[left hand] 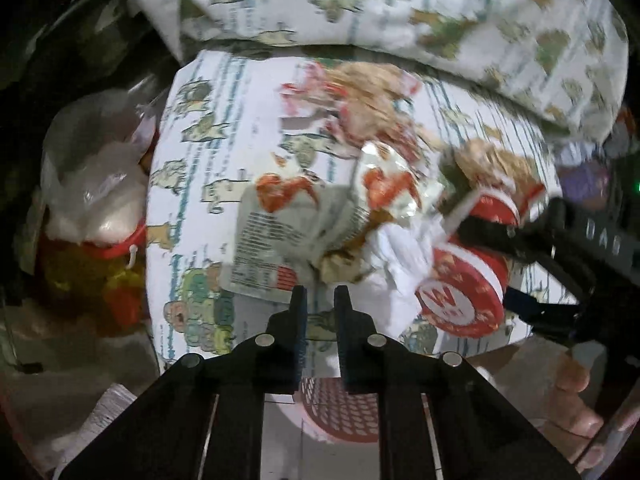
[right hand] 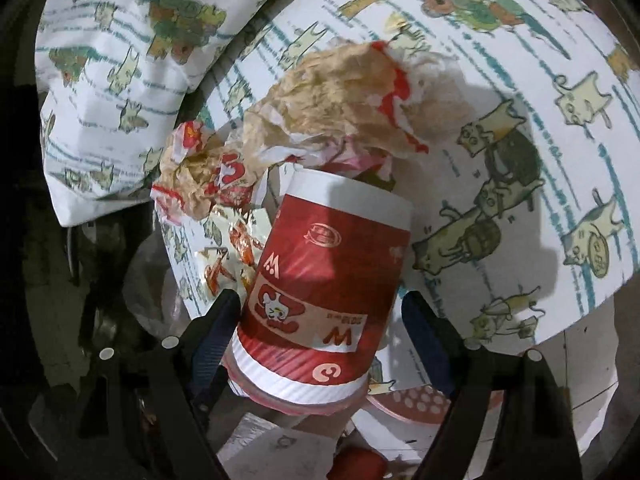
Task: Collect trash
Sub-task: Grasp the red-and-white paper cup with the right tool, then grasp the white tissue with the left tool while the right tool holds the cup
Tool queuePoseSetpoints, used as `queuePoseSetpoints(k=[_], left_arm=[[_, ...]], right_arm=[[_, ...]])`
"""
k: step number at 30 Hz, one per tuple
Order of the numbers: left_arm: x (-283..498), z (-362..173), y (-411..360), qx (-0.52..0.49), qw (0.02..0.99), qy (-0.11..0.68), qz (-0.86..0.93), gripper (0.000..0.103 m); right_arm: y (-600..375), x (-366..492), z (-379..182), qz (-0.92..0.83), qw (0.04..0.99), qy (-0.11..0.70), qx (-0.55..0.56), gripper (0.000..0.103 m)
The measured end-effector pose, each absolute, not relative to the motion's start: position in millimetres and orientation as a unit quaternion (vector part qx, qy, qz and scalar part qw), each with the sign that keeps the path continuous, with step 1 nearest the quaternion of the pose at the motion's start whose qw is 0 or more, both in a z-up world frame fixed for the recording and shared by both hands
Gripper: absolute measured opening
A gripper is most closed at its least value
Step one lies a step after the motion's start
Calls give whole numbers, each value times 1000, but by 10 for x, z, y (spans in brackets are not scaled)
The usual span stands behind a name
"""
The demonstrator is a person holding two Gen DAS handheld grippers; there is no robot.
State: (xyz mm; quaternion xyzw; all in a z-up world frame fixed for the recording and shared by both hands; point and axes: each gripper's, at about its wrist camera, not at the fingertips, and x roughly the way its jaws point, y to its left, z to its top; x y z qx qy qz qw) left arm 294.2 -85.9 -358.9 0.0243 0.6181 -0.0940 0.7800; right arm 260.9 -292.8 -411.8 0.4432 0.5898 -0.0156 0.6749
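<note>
A red and white paper cup [right hand: 320, 280] lies on its side on the cat-print sheet [right hand: 520, 128]. My right gripper [right hand: 320, 312] stands around its base; the left finger touches it, the right finger stands a little apart. In the left wrist view the cup [left hand: 460, 296] shows with the right gripper [left hand: 532, 272] on it. Crumpled brown paper wrappers [right hand: 340, 104] and a foil snack packet [left hand: 280, 232] lie beside the cup, with white tissue [left hand: 396, 256]. My left gripper [left hand: 320, 300] is nearly shut and empty, just before the packet.
A pillow [left hand: 400, 4] in the same print lies behind the trash. A clear plastic bag [left hand: 92, 184] and a red-lidded jar [left hand: 116, 248] sit left of the bed. A red perforated basket [left hand: 340, 412] stands below the bed edge.
</note>
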Motion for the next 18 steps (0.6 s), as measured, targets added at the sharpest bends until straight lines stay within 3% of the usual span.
queuePoseSetpoints(k=[4, 9, 18], left_arm=[[2908, -3475, -774, 22, 790, 605, -96, 19], [2878, -3509, -822, -5, 781, 612, -123, 61], [2807, -3823, -1284, 96, 782, 602, -130, 68]], right_arm=[[-2836, 2638, -4033, -17, 696, 602, 390, 76], [-2840, 2629, -3903, -35, 726, 606, 323, 75], [-3082, 2555, -3857, -23, 723, 633, 277, 75]])
